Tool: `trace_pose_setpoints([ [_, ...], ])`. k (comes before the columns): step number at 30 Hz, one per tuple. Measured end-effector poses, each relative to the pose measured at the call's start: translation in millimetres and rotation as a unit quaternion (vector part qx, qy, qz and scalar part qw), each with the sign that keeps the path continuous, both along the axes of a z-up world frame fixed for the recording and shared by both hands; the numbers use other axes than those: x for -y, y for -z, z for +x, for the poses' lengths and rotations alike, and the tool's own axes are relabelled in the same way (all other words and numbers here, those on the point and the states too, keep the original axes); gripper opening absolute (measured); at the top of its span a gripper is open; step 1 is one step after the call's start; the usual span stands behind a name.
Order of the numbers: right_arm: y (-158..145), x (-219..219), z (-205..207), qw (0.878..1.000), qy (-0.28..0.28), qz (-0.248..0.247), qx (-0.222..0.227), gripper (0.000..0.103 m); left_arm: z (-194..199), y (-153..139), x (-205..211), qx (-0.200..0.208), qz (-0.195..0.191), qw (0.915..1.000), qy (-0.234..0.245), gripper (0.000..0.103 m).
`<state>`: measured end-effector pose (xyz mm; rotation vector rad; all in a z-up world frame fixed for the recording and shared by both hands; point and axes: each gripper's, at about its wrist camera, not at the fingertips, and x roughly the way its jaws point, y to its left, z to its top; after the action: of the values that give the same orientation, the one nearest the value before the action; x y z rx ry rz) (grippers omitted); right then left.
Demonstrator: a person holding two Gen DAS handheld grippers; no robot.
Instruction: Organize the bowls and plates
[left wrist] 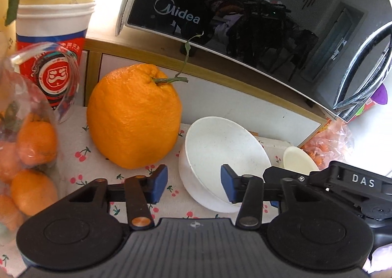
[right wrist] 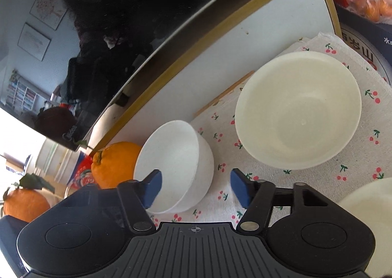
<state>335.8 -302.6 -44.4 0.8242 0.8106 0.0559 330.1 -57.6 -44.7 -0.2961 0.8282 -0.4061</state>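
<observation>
Left wrist view has the left gripper (left wrist: 194, 186) with jaws wide, hovering right at a white bowl (left wrist: 220, 155) that's tipped on its side on the cherry-print cloth (left wrist: 80, 155) covering the worktop. Its right pad sits inside the bowl's mouth, the left one outside it. Big orange (left wrist: 133, 116) just left of the bowl, microwave (left wrist: 245, 21) on a shelf behind. Right wrist view: right gripper (right wrist: 196, 187) also wide open, left pad in front of the same tipped bowl, nothing held. Upright cream bowl (right wrist: 299, 109) sits far right, near it but apart.
</observation>
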Motion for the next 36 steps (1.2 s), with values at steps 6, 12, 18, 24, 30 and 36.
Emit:
trace_pose_setpoints([
  [6,8.9,3.8,6.0,1.000,0.015,0.007,-0.006,0.043,4.8,2.6,1.3,-0.003,-0.003,1.0000,0.004,0.026],
  [12,15.5,-0.7,11.7,1.000,0.018,0.007,-0.011,0.028,6.4,5.0,3.3,0.001,0.001,1.0000,0.007,0.021],
  [18,12.4,-3.4,11.0,1.000,0.013,0.002,-0.008,0.021,5.0,2.6,5.7,0.002,0.014,0.9998,0.011,0.018],
  [24,3.4,-3.8,7.7,1.000,0.016,-0.004,-0.005,0.021,0.6,-2.0,9.6,-0.003,0.019,0.9997,0.012,0.018],
  [30,-10.0,-5.7,-3.6,1.000,0.012,-0.010,-0.006,0.021,-16.3,-17.6,9.7,-0.006,0.024,0.9995,0.019,0.018],
  [36,-32.6,-4.9,-31.5,1.000,0.014,-0.012,-0.005,0.021,-47.0,-42.2,10.8,-0.002,0.017,0.9995,0.025,0.018],
])
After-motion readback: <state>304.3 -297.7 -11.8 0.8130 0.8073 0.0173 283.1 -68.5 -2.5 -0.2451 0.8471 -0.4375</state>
